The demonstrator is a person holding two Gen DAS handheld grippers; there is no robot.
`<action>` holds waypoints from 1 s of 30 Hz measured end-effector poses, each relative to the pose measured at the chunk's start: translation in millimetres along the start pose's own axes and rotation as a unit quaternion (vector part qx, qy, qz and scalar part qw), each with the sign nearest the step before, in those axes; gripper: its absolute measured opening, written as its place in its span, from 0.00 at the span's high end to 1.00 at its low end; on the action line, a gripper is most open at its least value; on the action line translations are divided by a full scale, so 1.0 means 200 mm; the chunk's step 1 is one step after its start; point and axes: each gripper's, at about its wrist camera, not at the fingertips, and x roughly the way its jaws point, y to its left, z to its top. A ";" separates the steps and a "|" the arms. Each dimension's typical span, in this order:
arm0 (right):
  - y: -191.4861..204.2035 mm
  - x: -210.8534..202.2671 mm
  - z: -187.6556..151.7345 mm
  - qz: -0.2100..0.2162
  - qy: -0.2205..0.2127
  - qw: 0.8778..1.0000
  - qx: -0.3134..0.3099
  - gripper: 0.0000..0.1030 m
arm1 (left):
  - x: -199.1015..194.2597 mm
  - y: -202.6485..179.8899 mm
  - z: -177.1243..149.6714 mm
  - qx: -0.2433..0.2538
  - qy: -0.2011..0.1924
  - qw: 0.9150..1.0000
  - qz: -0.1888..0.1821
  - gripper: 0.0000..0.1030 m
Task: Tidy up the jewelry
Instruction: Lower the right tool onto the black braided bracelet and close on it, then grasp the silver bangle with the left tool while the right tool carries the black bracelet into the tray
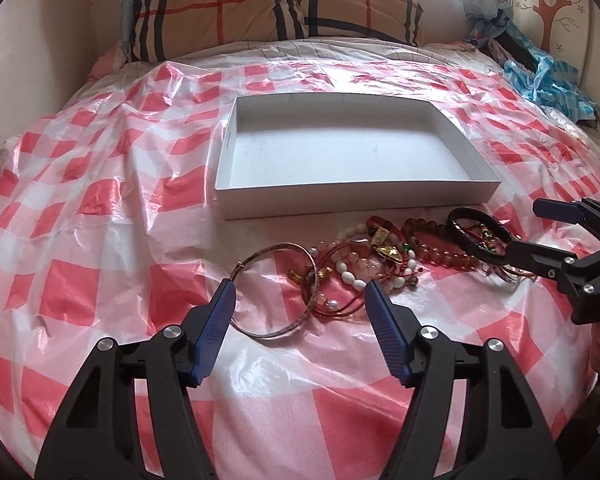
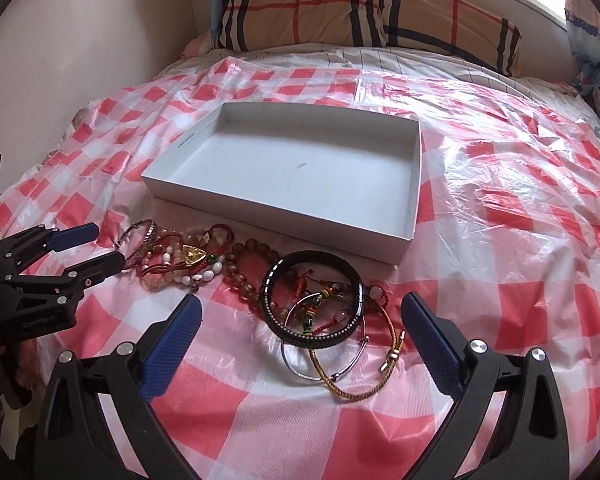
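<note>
A pile of jewelry lies on the bed in front of a shallow white box that holds nothing. My left gripper stands open at the pile's left end. A thin metal bangle and white bead strings lie between its blue fingers, and the pads press on nothing. My right gripper is open wide at the pile's right end. Between its jaws lie a black bracelet, a silver bangle and a gold cord bracelet, none of them gripped.
A red-and-white checked plastic sheet covers the bed. A plaid pillow lies at the head, with a wall on the left. A crumpled blue plastic bag sits at the far right edge. Brown bead bracelets lie mid-pile.
</note>
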 end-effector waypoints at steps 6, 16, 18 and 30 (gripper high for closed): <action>-0.04 0.16 0.03 -0.001 0.031 1.000 0.001 0.07 | 0.09 0.09 0.02 -0.016 0.016 1.000 -0.021 0.38; -0.11 0.20 0.00 0.033 0.048 0.998 0.033 0.36 | 0.17 0.11 -0.02 -0.024 0.035 0.996 -0.077 0.93; -0.11 0.14 -0.01 0.035 0.038 0.998 0.035 0.36 | 0.13 0.11 -0.02 -0.019 0.029 0.996 -0.078 0.93; -0.04 -0.13 -0.08 0.039 -0.012 0.998 0.043 0.36 | -0.04 0.09 -0.04 -0.007 0.022 0.996 -0.081 1.00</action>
